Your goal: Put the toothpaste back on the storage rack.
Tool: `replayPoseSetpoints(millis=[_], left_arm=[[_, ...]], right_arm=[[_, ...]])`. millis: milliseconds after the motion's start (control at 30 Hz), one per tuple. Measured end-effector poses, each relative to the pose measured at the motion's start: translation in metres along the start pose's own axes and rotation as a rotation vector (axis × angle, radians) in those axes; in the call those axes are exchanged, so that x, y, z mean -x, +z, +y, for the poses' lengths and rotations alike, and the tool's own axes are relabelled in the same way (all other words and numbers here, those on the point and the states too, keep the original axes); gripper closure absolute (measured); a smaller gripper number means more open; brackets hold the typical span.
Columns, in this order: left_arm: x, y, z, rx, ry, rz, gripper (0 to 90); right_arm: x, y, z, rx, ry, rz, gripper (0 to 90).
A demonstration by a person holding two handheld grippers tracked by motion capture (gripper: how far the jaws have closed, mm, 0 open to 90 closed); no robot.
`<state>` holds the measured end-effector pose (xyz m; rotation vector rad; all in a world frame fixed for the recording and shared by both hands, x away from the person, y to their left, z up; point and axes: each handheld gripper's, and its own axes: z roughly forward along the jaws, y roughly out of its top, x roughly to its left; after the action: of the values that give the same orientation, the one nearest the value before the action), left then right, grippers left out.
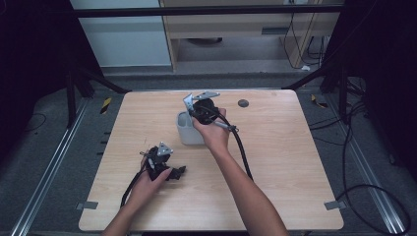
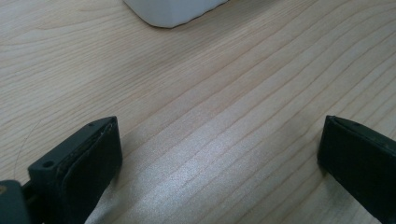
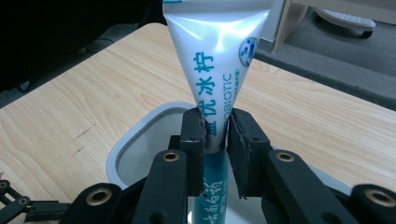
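1. Over the grey cup [image 3: 140, 140], the right hand-held gripper [image 3: 216, 135] is clamped on a white toothpaste tube [image 3: 215, 60] held upright.
2. Nearer the table [image 1: 275, 162] front, the left hand-held gripper [image 1: 178, 172] rests with jaws apart, holding nothing.

The tongs [image 3: 216, 133] pinch a white-and-teal tube [image 3: 215, 56] upright over a grey cup [image 3: 122, 156].

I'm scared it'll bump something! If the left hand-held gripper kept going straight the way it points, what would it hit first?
Probably the bare wooden table: the left hand-held gripper, jaws open, looks down at it. The white cup sits farther ahead; depth is hard to judge.
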<state>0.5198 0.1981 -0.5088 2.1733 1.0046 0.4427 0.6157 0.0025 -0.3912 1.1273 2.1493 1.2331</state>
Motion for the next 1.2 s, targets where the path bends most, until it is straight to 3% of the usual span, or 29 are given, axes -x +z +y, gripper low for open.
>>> replayPoseSetpoints(millis=[333, 700, 1200], left_arm=[[0.0, 0.0, 0.0, 0.0, 0.001, 0.0, 0.0], [0.0, 0.0, 0.0, 0.0, 0.001, 0.001, 0.0], [0.0, 0.0, 0.0, 0.0, 0.001, 0.001, 0.0]], right_arm=[[-0.0001, 0.0, 0.0007, -0.007, -0.002, 0.001, 75.1], [0.0013, -0.0006, 0.0003, -0.013, 0.0, 0.001, 68.1], [0.0016, -0.0032, 0.0001, -0.021, 0.004, -0.016, 48.8]])
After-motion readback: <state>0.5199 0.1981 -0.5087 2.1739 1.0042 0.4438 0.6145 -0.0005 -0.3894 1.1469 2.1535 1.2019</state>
